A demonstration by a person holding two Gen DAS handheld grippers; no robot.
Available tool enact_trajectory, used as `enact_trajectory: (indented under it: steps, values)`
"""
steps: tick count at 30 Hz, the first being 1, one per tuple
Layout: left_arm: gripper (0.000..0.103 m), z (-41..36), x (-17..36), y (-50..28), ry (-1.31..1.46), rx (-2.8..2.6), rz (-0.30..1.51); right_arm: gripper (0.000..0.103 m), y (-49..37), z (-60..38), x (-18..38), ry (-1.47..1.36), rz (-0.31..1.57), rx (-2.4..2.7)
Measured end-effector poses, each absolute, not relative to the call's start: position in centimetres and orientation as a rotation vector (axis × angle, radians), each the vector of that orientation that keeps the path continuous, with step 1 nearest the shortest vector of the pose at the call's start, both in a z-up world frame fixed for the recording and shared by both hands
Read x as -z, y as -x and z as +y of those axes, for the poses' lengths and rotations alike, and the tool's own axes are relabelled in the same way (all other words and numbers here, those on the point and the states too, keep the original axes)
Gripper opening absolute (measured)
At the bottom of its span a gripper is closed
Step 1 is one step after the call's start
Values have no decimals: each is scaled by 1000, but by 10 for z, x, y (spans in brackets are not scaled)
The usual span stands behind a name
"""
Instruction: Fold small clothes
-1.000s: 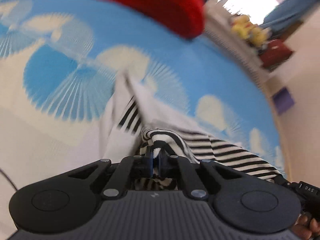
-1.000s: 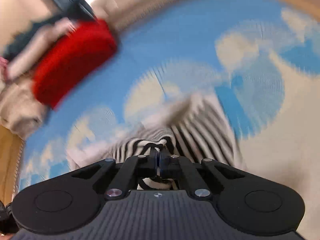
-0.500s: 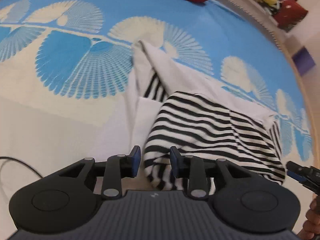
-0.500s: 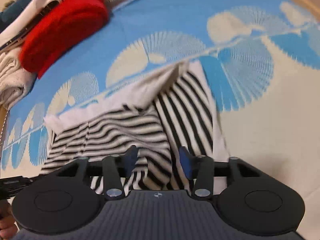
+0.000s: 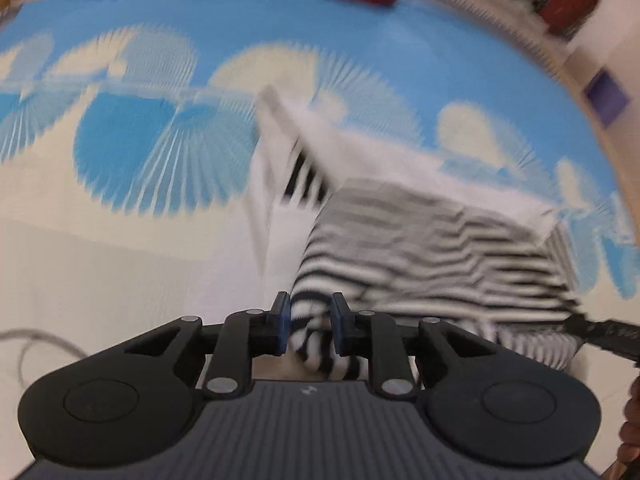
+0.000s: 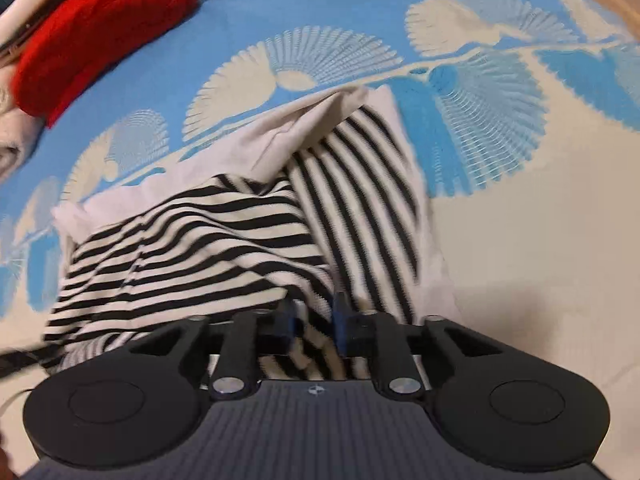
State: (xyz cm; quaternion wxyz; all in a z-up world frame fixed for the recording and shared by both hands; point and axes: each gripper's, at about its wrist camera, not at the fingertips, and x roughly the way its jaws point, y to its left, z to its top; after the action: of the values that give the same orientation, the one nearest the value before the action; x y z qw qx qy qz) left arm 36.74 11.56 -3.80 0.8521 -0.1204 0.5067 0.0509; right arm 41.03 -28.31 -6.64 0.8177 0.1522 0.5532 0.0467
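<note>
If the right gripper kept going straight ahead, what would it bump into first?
Most likely the striped shirt: the right gripper already has its fingers partly closed around a fold of it. Beyond lies the blue patterned blanket.

Both grippers are matte black: the left gripper (image 5: 308, 322) and right gripper (image 6: 314, 322) have blue finger pads. Silver screws sit on the linkages, ribbed grey housing just behind them with a tiny logo.

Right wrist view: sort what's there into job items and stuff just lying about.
Job items:
- black-and-white striped knit garment, partly folded on the bed
- right tool, its jaws either side of the garment's near edge
- left tool, likewise astride the near edge

Lying about:
- red fleece cushion
- blue-and-cream fan-patterned bedspread
- pile of pale clothes
</note>
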Motion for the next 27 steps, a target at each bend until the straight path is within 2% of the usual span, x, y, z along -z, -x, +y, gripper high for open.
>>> enact_trajectory:
  steps: [3, 6, 10, 11, 13, 14, 19, 22, 25, 27]
  values:
    - [23, 111, 25, -364, 244, -48, 999, 31, -402, -280, 50, -276, 1080, -98]
    - [23, 106, 28, -363, 234, -4, 1011, 33, -398, -278, 39, -283, 1031, -129]
    - [23, 99, 51, -364, 141, -20, 1113, 34, -403, -280, 62, -354, 1187, -148]
    - [20, 100, 60, -364, 123, -39, 1154, 34, -403, -281, 71, -340, 1222, -107]
    - [18, 102, 70, -363, 118, -71, 1201, 43, -403, -284, 79, -328, 1242, -75]
    - [18, 103, 68, -362, 119, -72, 1197, 43, -404, -286, 80, -341, 1240, -68]
    - [19, 99, 36, -357, 148, -7, 1066, 43, -393, -288, 43, -374, 1075, -110]
    - [19, 99, 54, -359, 150, -41, 1137, 43, -390, -286, 37, -389, 1017, -192]
    - [18, 99, 80, -363, 133, -104, 1246, 43, -399, -281, 72, -308, 1156, -113]
    - [19, 94, 76, -363, 132, -90, 1253, 46, -401, -286, 99, -324, 1260, -63]
